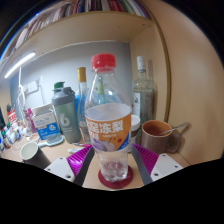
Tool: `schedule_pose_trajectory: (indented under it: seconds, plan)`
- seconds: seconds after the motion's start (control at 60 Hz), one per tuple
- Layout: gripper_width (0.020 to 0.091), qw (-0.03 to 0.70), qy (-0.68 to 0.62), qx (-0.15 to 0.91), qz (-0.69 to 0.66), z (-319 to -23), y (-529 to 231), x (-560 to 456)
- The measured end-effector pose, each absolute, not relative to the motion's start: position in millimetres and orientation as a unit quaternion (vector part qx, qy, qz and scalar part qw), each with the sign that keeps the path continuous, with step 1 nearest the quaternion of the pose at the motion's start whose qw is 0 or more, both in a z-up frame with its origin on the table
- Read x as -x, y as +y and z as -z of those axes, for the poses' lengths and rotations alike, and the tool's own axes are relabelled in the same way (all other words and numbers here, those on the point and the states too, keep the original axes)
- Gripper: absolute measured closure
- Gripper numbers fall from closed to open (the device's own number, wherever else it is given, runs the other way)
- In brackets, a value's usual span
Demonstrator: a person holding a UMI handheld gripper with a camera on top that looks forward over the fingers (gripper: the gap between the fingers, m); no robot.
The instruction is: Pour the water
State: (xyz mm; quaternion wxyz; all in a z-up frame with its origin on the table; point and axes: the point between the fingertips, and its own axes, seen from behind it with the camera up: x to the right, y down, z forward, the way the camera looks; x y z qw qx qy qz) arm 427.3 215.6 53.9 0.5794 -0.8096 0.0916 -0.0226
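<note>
The gripper (113,166) points forward over a wooden desk (180,160); its two fingers, with magenta pads (148,160), flank the base of a clear bottle (108,115) with a red cap and orange label; whether the pads press on the bottle cannot be told; the bottle stands upright on a red coaster (115,181); a brown mug (157,135) stands near its right; a glass bottle (142,92) stands behind.
</note>
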Motion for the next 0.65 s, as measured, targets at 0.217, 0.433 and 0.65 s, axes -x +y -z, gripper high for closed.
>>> schedule_pose_trajectory:
  seconds: [0.217, 0.433, 0.65]
  plan:
    - [0.0288, 0.570, 0.093, 0.816, 0.035, -89.6, 136.4, -413.2]
    - [0.0291, 0.576, 0.077, 0.813, 0.032, -162.1, 7.6, -361.1]
    - [0.0293, 0.586, 0.053, 0.807, 0.049, -238.2, -126.8, -306.8]
